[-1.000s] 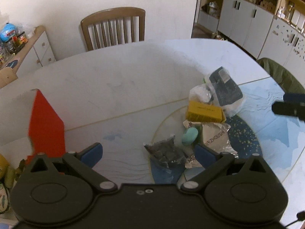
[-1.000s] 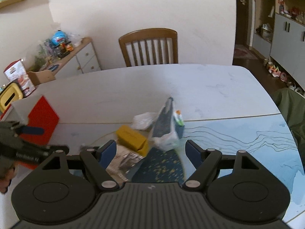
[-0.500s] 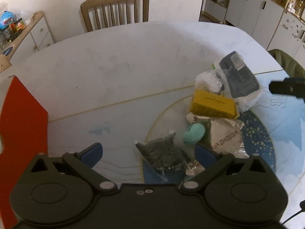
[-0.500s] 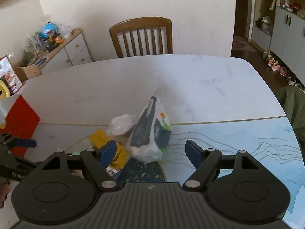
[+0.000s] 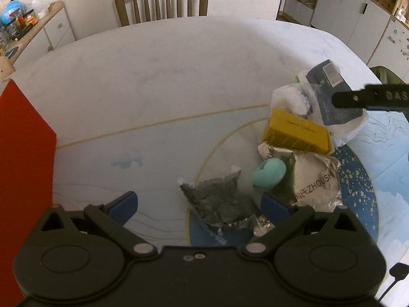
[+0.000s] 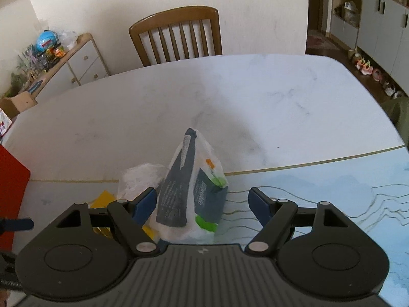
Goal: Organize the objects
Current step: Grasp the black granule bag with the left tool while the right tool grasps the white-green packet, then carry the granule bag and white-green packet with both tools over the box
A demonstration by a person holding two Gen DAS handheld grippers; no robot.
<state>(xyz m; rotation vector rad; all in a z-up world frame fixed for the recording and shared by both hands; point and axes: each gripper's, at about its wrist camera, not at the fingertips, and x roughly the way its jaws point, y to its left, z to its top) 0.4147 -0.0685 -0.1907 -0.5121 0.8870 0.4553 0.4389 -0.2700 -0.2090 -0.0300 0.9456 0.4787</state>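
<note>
Packaging is looking light, soft and slippery as I am bracketing the tissue pack [image 6: 189,192] with my released right tongs [image 6: 202,202], aiming mid-body, while my left tongs [image 5: 199,204], also released, are framing the grey pouch [image 5: 217,199].

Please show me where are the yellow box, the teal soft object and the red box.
yellow box [image 5: 297,134]: left wrist view, on its top face.
teal soft object [image 5: 269,173]: left wrist view, on its rounded middle.
red box [image 5: 24,168]: left wrist view, on its flat red side.
</note>
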